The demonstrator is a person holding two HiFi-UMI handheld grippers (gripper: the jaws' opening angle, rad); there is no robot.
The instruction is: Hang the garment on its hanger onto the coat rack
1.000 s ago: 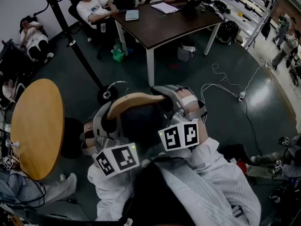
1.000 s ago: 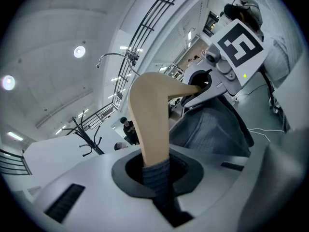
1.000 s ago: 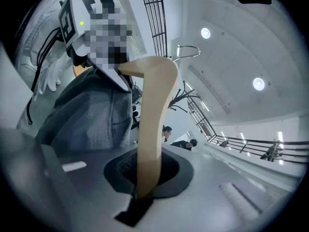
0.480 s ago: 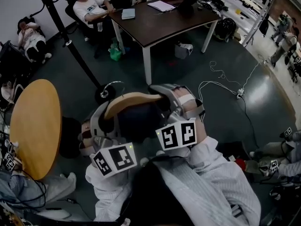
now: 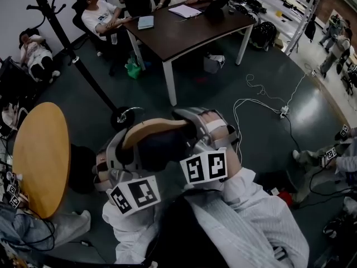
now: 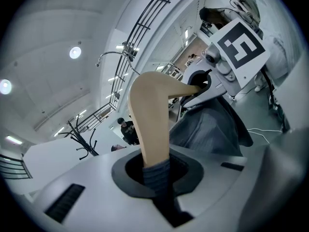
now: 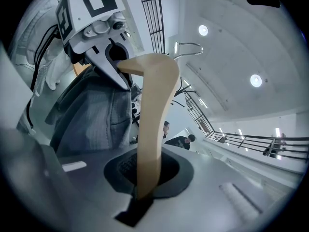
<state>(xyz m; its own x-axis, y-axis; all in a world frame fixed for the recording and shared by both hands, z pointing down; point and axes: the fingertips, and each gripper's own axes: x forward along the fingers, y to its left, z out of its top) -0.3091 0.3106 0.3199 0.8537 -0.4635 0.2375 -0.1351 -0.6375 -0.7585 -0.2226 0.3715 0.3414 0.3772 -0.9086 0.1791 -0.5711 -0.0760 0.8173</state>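
Carried lower in the frame, the hanger (image 5: 159,128) with its garment (image 5: 159,151) nears the coat rack (image 5: 72,60); the left gripper (image 5: 124,145) and right gripper (image 5: 194,125) each clamp one hanger end.

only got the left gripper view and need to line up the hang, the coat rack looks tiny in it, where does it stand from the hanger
Observer: In the head view the coat rack rises ahead and to the left; its base shows right beside the metal hook of the hanger.
Operator: anything close on my left
Observer: A round wooden table stands left of the left claw, apart from it.
Operator: what's the right claw gripping
Observer: The right gripper view shows the right claw shut on the hanger's bare wooden end.
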